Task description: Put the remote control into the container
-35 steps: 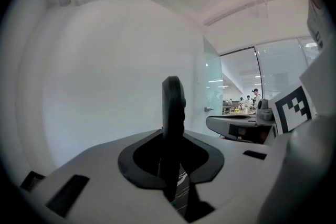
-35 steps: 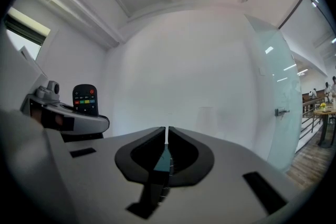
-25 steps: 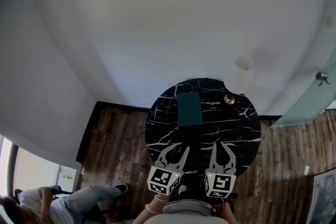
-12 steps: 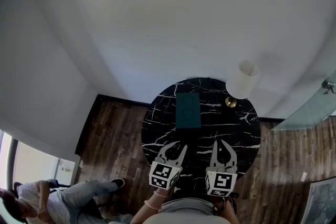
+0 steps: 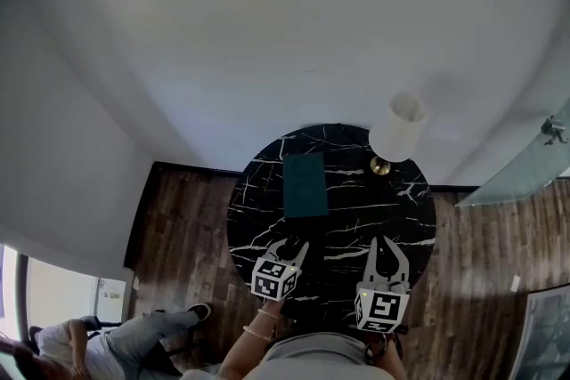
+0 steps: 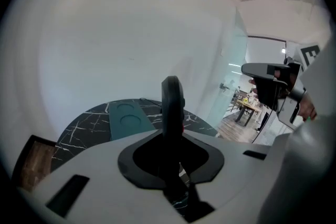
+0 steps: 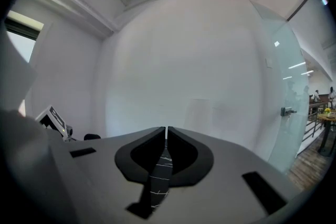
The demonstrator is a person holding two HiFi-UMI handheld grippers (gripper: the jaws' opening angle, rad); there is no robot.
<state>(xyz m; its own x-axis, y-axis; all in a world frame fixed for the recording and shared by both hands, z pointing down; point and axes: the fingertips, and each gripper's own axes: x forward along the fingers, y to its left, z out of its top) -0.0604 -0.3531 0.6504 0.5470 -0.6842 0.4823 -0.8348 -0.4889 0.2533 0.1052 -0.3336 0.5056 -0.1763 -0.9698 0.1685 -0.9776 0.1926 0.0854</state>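
Observation:
A thin black remote control (image 6: 171,102) stands on edge between the jaws of my left gripper (image 6: 171,136), which is shut on it; a red button shows on its side. Beyond it on the round black marble table (image 6: 79,126) lies the teal container (image 6: 125,118), with two round recesses. In the head view the left gripper (image 5: 289,245) hangs over the table's near left part, short of the container (image 5: 305,184). My right gripper (image 5: 389,242) is at the near right, jaws meeting at the tips with nothing between them (image 7: 166,131).
A white-shaded lamp (image 5: 397,125) on a brass base (image 5: 381,165) stands at the table's (image 5: 356,209) far right edge. Wooden floor surrounds the table. A glass door (image 5: 521,178) is at the right, and a seated person (image 5: 107,350) at the lower left.
The head view has swung, so the table sits higher and further left. My left gripper now looks tipped up and shorter. The right gripper has hardly moved.

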